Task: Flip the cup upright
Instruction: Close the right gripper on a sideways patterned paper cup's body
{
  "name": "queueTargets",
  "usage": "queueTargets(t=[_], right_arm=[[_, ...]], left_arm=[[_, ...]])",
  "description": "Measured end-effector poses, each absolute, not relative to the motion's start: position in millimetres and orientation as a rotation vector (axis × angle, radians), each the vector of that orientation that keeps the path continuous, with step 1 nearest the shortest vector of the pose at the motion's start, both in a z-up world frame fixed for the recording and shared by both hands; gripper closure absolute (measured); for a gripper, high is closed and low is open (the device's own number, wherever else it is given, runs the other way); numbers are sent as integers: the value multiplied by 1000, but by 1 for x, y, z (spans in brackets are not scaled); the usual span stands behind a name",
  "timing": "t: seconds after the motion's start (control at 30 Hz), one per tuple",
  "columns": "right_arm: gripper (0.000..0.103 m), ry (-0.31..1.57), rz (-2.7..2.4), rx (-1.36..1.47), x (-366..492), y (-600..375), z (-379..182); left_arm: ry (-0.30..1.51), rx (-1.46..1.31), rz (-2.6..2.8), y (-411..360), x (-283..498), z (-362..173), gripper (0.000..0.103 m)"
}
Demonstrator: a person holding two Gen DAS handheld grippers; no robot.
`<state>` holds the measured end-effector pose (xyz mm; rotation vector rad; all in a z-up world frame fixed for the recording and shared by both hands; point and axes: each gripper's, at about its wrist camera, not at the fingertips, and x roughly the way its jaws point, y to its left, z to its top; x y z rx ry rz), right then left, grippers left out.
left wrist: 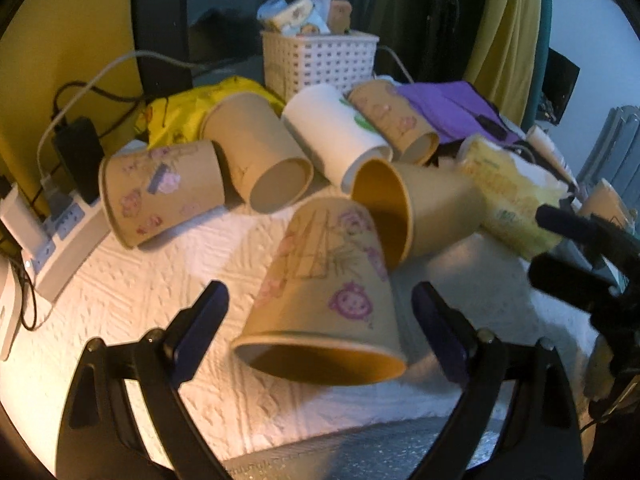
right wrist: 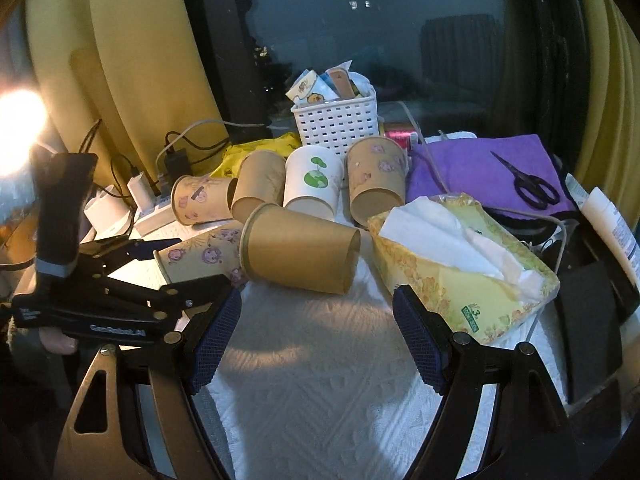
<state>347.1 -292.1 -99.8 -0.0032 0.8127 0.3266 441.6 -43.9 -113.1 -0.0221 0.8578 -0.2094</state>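
Observation:
Several paper cups lie on their sides on a white textured cloth (left wrist: 160, 300). A tan cup with pink cartoon prints (left wrist: 324, 296) lies tilted, its rim towards me, between the fingers of my open left gripper (left wrist: 320, 312), which do not touch it. It also shows in the right wrist view (right wrist: 200, 256), behind the left gripper's body. A plain tan cup (right wrist: 300, 254) lies on its side beyond my open, empty right gripper (right wrist: 316, 332). A white cup with a green print (right wrist: 314, 184) and other tan cups lie behind.
A yellow tissue pack (right wrist: 460, 264) lies at the right. A white basket (right wrist: 336, 124) stands at the back. A power strip with chargers (left wrist: 52, 232) is at the left. Scissors (right wrist: 528, 182) lie on a purple cloth (right wrist: 472, 168).

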Motion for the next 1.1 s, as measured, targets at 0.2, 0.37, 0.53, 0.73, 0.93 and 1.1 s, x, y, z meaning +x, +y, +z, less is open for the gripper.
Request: queueTargets(t=[0.2, 0.37, 0.53, 0.73, 0.93, 1.1], right_arm=[[22, 809, 319, -4, 343, -291, -97], [22, 804, 319, -12, 337, -287, -91], [22, 793, 333, -28, 322, -277, -80], [22, 778, 349, -41, 295, -262, -67], [22, 801, 360, -52, 263, -251, -63], [22, 833, 364, -58, 235, -244, -70]], left_arm=[[866, -34, -236, -38, 441, -115, 32], [851, -51, -252, -29, 423, -107, 32], [838, -64, -293, -18, 387, -92, 32], [817, -51, -348, -20, 328, -74, 32], [811, -32, -406, -29, 278, -68, 32], [817, -4, -447, -36, 243, -72, 32]])
